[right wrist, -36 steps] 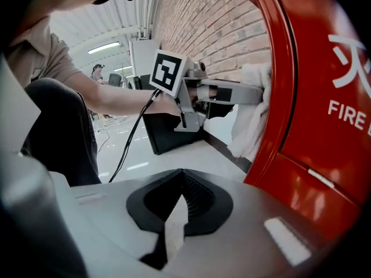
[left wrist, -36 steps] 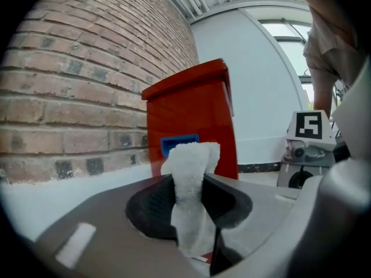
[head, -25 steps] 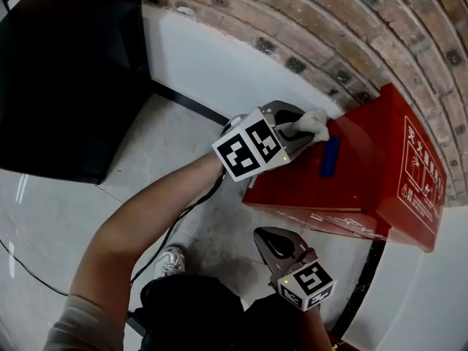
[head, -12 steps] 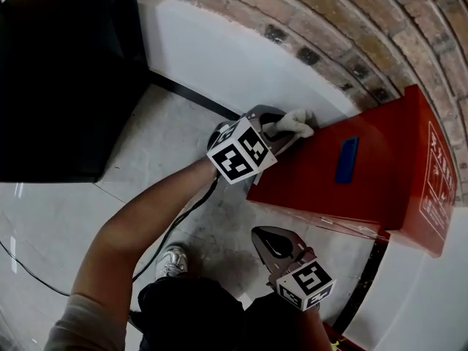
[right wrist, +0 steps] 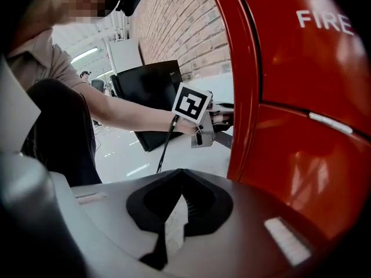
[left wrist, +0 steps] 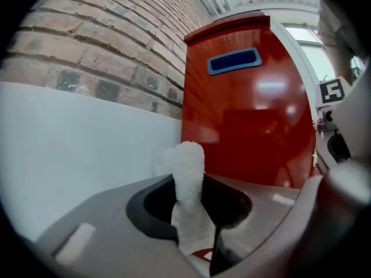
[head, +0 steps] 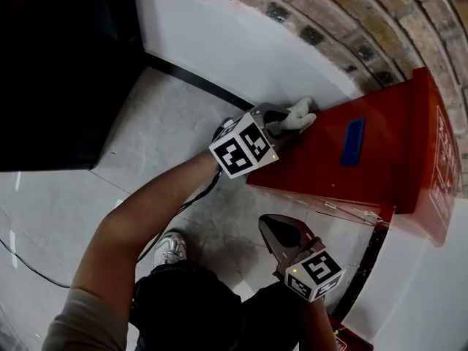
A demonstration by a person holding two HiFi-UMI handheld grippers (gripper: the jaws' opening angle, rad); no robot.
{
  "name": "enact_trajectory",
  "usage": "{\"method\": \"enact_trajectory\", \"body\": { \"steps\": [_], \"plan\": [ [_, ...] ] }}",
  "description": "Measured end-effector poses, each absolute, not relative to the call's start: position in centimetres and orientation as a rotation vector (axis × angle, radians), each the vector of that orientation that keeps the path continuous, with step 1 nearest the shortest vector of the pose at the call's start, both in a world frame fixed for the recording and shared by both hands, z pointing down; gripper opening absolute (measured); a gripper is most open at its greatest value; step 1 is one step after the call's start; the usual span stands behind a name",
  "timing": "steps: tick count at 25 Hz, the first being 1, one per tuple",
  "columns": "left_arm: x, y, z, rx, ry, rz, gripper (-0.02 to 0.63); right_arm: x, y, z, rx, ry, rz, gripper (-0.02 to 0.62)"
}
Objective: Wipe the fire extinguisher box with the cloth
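The red fire extinguisher box (head: 380,168) stands against the brick wall, with a blue recessed handle (head: 353,141) in its side face. My left gripper (head: 284,127) is shut on a white cloth (head: 300,115), which lies against the box's lower left edge near the floor. In the left gripper view the cloth (left wrist: 189,169) sticks up between the jaws, with the red box (left wrist: 249,120) and the handle (left wrist: 233,61) just beyond. My right gripper (head: 281,234) hangs shut and empty by the box's front face (right wrist: 307,97), apart from it.
A large black panel (head: 62,72) leans at the left. The brick wall (head: 380,20) with a white lower band (head: 219,50) runs behind the box. A black cable (head: 172,229) trails over the grey floor beside the person's shoe (head: 170,248).
The left gripper with the cloth has slid down the box's side face, away from the blue handle to the lower edge. The right gripper has stayed put.
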State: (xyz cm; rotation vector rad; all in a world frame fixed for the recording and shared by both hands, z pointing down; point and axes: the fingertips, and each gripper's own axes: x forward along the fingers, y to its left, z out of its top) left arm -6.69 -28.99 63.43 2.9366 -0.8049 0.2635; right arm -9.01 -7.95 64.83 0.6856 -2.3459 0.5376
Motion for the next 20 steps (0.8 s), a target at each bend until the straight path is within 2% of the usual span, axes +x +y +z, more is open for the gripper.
{"method": "enact_trajectory", "body": {
  "steps": [20],
  "plan": [
    [-8.1, -13.8, 68.1, 2.883, -0.653, 0.367, 0.115, -9.1, -2.7, 65.4, 0.58, -2.37, 0.494, 0.025]
  ]
}}
